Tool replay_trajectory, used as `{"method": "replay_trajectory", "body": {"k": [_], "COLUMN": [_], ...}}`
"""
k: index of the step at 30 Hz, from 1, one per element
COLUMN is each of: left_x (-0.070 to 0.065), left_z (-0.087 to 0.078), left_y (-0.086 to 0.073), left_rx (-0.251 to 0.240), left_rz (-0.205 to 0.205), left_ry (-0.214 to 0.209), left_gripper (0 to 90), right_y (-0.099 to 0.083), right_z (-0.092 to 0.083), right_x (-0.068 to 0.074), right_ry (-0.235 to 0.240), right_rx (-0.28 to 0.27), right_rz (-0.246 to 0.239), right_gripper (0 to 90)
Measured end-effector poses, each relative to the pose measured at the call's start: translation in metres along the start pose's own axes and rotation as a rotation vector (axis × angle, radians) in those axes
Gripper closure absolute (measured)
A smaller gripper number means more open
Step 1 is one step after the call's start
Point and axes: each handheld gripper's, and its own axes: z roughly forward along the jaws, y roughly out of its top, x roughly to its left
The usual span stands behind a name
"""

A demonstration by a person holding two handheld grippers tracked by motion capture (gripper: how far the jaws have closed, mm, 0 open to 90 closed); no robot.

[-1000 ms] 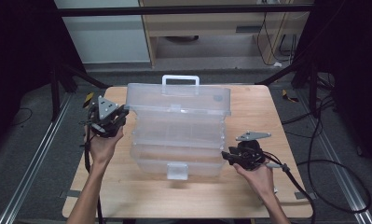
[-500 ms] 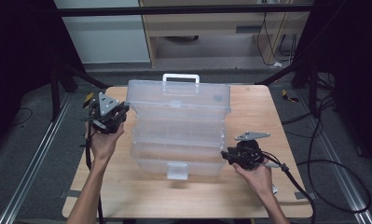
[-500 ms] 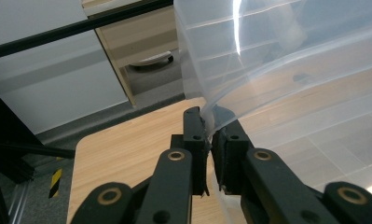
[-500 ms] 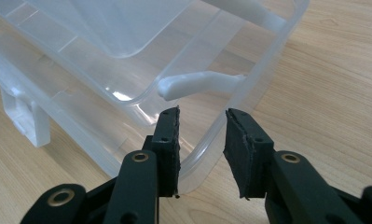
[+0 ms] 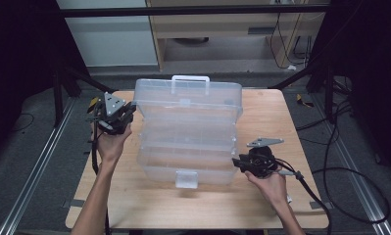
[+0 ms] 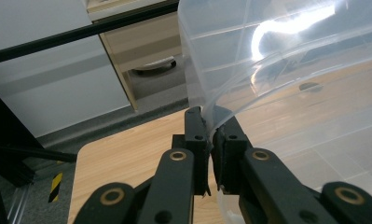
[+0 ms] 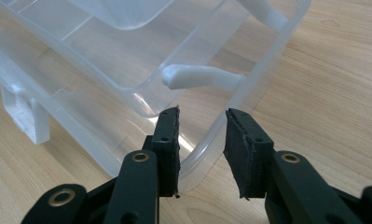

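Clear plastic box open on my wooden table, a gripper at each end.

I see the clear plastic box (image 5: 185,134) at the middle of the light wooden table (image 5: 149,200), its lid tipped up toward the far edge, white handle on top. My left gripper (image 5: 112,116) sits at the box's left far corner, jaws pinched together on the thin lid edge. My right gripper (image 5: 247,164) is at the box's right near corner; its jaws have just been closing and straddle the corner rim with a gap on one side, not yet pressing. Beyond the box stand a white panel (image 5: 109,34) and a wooden cabinet (image 5: 217,29); grey floor and black cables (image 5: 340,147) lie right of the box.
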Motion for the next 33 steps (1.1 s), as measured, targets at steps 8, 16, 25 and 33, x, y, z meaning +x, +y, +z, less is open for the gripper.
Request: {"method": "replay_trajectory", "body": {"k": [8, 16, 25, 33], "left_x": [0.002, 0.004, 0.004, 0.005], "left_z": [0.004, 0.007, 0.01, 0.012], "left_y": [0.003, 0.005, 0.008, 0.011], "left_rx": [-0.009, -0.011, -0.014, -0.008], "left_rz": [-0.007, -0.011, -0.017, -0.014], "left_ry": [-0.008, -0.013, -0.011, -0.008], "left_gripper": [85.2, 85.5, 85.7, 85.7], "right_y": [0.001, 0.002, 0.002, 0.004], "right_z": [0.0, 0.001, 0.001, 0.002], "right_x": [-0.001, -0.002, -0.004, -0.006], "right_ry": [-0.002, -0.004, -0.004, -0.009], "right_rx": [0.002, 0.001, 0.004, 0.003], "right_rz": [-0.008, -0.01, -0.011, -0.018], "right_gripper": [65.7, 65.8, 65.9, 66.2]}}
